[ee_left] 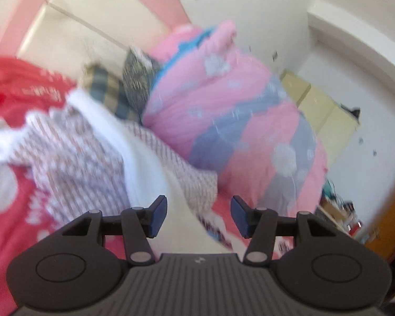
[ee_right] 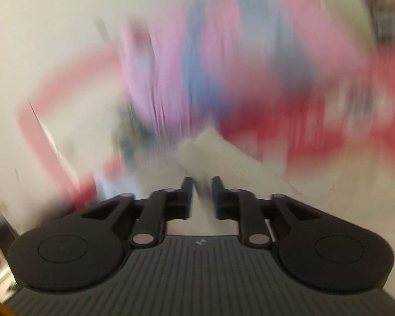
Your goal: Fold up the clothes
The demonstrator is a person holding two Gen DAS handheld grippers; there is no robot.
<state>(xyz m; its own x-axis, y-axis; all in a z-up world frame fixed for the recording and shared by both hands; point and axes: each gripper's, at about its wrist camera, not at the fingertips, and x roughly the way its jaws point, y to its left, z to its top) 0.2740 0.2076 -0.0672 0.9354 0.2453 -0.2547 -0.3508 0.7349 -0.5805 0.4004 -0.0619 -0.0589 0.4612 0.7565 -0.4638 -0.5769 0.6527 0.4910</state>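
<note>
Right now my left fingers (ee_left: 198, 217) stand half open and empty above the crumpled white-and-brown patterned garment (ee_left: 73, 155) on the red bed cover (ee_left: 8, 210). My right fingers (ee_right: 202, 193), nearly together, have pale white cloth (ee_right: 210, 152) between them; whether they pinch it, blur hides.

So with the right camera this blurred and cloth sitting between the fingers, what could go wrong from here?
1. The pale cloth lies between the right gripper fingers, but a gap shows at the pads; it could slip out mid-swing.
2. The left gripper is open and empty, so the patterned garment stays crumpled on the red bedspread.
3. The pink quilt crowds the folding space.
</note>
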